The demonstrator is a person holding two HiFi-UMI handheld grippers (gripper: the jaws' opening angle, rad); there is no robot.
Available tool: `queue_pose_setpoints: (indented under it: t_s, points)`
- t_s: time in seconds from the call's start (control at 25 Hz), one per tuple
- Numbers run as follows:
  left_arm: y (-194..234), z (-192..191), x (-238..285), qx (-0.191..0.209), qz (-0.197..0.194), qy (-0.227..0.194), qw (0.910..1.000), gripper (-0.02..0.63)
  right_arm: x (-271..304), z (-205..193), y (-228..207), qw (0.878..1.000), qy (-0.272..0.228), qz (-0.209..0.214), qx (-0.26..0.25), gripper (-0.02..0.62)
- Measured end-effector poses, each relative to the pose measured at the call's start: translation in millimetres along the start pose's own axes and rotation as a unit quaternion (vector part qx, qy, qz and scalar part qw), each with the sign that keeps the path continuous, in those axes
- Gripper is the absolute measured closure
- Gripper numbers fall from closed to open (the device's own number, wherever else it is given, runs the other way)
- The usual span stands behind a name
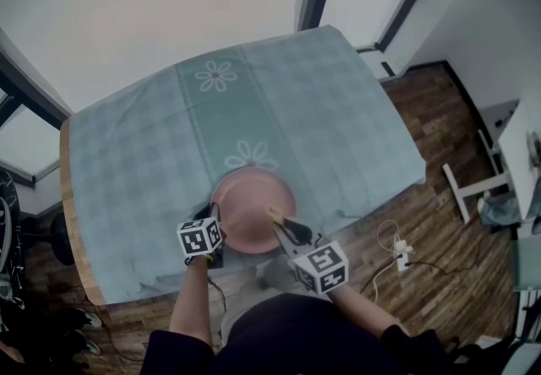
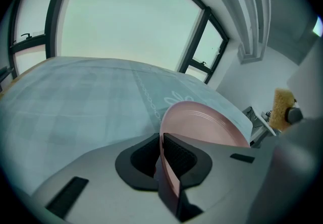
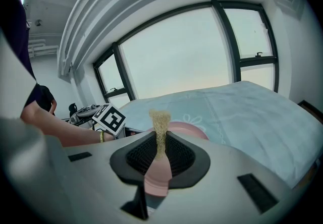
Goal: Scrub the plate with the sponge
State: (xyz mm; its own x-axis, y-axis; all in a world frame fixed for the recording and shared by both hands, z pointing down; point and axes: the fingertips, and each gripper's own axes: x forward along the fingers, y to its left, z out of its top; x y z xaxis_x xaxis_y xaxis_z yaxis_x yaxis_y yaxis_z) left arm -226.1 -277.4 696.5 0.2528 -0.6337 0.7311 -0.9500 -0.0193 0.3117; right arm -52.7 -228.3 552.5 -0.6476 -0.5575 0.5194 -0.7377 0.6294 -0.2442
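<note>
Soft, dimmish daylight from far windows (image 2: 126,21); panes blown out white. Shadows faint. Gripper views: strong fisheye bending, dark vignetted corners, nearest foreground blurred. Head view slightly soft.

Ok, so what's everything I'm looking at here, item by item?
plate: one, pink, over the tablecloth near the table's front edge.
sponge: one, yellowish, above the plate's right side.
tablecloth: one, pale teal checks with white flowers, covering the table.
table: one, wooden edge showing at left.
power strip: one, white, on the wooden floor at right.
left hand-held gripper: one, grey with black pads, shut on the plate's left rim.
right hand-held gripper: one, same colours, shut on the sponge.
arms: two, dark sleeves, bottom of the head view.
</note>
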Motion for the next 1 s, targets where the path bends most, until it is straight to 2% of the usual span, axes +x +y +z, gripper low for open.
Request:
queue_pose_setpoints:
  t_s: [0.24, 0.6, 1.0]
  points:
    - [-4.7, 7.3, -7.3, -0.019, -0.012, -0.022, 0.9995, 0.583, 16.3, -0.1, -10.2, 1.000, 0.011, 0.000, -0.006, 0.541]
    - [-24.1, 26.7, -29.5, 0.028, -0.003, -0.049, 0.9984, 0.584, 49.6, -6.5, -29.4, 0.998, 0.047, -0.018, -0.037, 0.541]
    - [-43.6, 44.6, -44.7, 0.087, 0.023, -0.066, 0.9937, 0.584, 92.4, -3.1, -54.6, 0.986, 0.102, -0.046, -0.121, 0.541]
